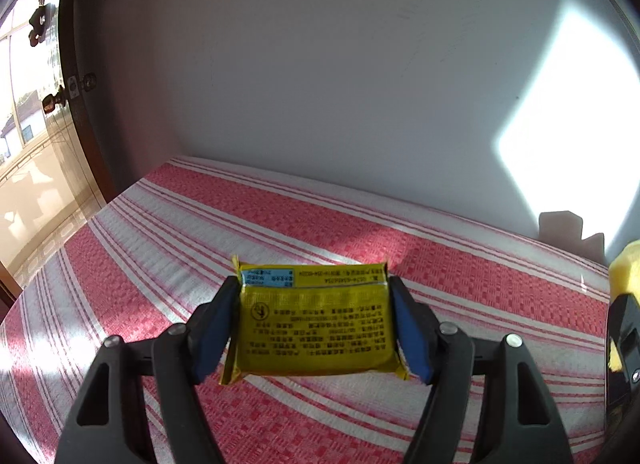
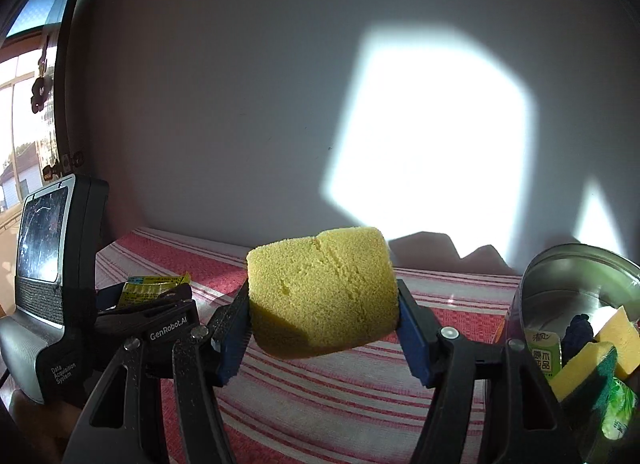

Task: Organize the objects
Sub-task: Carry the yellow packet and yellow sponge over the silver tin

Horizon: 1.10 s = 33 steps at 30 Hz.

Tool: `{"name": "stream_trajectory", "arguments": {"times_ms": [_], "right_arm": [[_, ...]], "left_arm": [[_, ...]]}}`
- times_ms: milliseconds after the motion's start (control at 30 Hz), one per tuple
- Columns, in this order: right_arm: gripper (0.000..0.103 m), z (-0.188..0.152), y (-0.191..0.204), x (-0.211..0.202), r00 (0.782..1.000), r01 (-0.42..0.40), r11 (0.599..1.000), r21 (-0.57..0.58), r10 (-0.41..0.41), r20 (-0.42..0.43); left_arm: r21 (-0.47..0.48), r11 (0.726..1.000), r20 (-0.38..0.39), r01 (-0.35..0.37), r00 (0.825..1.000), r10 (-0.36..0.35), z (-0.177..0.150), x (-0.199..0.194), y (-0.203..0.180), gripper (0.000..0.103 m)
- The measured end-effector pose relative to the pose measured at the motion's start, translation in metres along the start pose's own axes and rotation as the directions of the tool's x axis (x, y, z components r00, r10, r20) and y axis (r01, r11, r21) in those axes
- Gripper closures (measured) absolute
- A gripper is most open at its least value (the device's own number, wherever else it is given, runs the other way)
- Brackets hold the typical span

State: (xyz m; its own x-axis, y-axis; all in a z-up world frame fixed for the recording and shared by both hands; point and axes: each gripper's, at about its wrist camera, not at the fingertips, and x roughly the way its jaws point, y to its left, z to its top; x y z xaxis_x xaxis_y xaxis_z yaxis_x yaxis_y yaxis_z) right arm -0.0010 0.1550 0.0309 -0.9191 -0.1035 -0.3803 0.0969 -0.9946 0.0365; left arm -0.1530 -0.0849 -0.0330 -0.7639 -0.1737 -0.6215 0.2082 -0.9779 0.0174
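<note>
- The left gripper (image 1: 314,328) pinches a yellow packet (image 1: 314,324) between its blue pads (image 1: 212,338), one pad pressed on each short side; the packet hangs clear above the red-and-white striped cloth (image 1: 360,223), printed side up.
- The right gripper (image 2: 323,328) clamps a yellow sponge (image 2: 322,292) from both sides, the foam bulging above the pads and lifted off the cloth, with the white wall (image 2: 224,103) behind it.
- In the right wrist view, the left gripper sits at 9 o'clock, just beside the right one, with the packet's edge showing past its fingers.
- At 3 o'clock in that view stands a metal tin (image 2: 576,284) holding a yellow-and-green scouring sponge (image 2: 588,368), a small carton (image 2: 544,352) and something dark blue (image 2: 578,332).
- In the left wrist view, the yellow sponge peeks in at 3 o'clock.
- A sunlit patch (image 2: 432,123) lies on the wall, and a window (image 1: 28,167) shows at 9 o'clock.
</note>
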Motion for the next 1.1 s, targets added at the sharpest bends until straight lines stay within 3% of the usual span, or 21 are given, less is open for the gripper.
{"name": "stream_trajectory", "arguments": {"times_ms": [233, 1100], "right_arm": [[0.036, 0.000, 0.000, -0.002, 0.998, 0.033, 0.999, -0.029, -0.031, 0.057], [0.036, -0.026, -0.004, -0.051, 0.993, 0.090, 0.996, -0.025, -0.088, 0.081]], "left_arm": [[0.024, 1.000, 0.084, -0.011, 0.996, 0.009, -0.003, -0.017, 0.008, 0.031], [0.048, 0.999, 0.145, 0.010, 0.989, -0.017, -0.036, -0.065, 0.000, 0.031]]}}
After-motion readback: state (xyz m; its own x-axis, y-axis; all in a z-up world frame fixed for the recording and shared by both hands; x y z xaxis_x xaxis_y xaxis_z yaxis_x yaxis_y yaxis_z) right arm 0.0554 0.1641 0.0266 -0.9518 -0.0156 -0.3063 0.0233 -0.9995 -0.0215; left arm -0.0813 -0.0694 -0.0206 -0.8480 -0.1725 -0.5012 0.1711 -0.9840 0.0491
